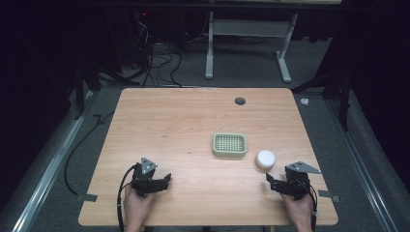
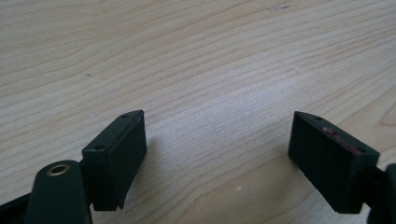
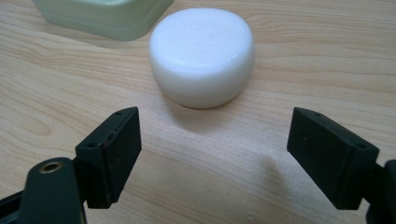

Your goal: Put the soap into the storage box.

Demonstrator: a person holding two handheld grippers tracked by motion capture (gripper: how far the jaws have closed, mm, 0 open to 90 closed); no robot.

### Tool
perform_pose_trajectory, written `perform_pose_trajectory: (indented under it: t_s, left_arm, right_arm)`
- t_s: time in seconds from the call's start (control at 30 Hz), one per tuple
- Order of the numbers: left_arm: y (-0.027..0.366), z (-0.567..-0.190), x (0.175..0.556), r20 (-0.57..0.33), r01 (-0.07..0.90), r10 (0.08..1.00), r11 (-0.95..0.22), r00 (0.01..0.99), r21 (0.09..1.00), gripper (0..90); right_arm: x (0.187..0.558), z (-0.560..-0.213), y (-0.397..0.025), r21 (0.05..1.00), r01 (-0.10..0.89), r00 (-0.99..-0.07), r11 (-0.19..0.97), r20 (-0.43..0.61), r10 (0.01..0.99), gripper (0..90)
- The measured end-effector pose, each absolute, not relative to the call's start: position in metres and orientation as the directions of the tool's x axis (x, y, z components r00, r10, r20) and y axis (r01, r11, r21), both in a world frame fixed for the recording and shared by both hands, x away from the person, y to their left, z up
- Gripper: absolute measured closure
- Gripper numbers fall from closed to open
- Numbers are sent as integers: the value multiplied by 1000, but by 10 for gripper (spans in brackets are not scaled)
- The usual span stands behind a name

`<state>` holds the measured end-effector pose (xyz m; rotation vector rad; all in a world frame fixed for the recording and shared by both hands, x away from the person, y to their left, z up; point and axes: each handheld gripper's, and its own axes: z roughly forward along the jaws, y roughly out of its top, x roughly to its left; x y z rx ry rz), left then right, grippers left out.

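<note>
A round white soap bar (image 1: 265, 159) lies on the wooden table (image 1: 183, 125), just right of a pale green slotted soap dish (image 1: 229, 145). My right gripper (image 1: 271, 181) rests near the front right edge, open, a little short of the soap. In the right gripper view the soap (image 3: 201, 53) sits just beyond the open gripper (image 3: 215, 158), with the dish's corner (image 3: 102, 14) behind it. My left gripper (image 1: 166, 180) is open at the front left, held in a hand. In the left gripper view my left gripper (image 2: 217, 158) has only bare wood between its jaws.
A dark round cable hole (image 1: 240, 101) sits near the table's far edge. Beyond the table stand a white frame (image 1: 249, 29) and tangled cables (image 1: 154, 63) on the floor. Taped markers (image 1: 87, 197) stick out at the front corners.
</note>
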<state>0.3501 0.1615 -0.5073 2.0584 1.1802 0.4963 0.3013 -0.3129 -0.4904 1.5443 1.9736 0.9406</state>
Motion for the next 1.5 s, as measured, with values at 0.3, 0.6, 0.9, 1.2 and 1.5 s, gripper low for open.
perform_pose_trajectory:
  t_s: [0.3,0.6,0.9,1.2,1.5]
  left_arm:
    - [162,-507,350,-16,590,860,-337,511,733,197]
    - [162,-507,350,-16,591,860,-337,511,733,197]
    - [162,-507,350,-16,590,860,-337,511,733,197]
    - [162,-507,350,-16,591,859,-337,511,733,197]
    - [162,-507,350,-17,591,859,-337,511,733,197]
  right_arm:
    - [312,-486,-305,749,648,-268,136,57,962,161]
    - [322,-482,-298,755,637,-281,155,40,959,153]
    - [332,-477,-294,755,634,-285,166,29,958,150]
    - [341,-480,-293,750,642,-276,161,31,961,149]
    - [349,-482,-290,742,651,-273,158,36,961,150]
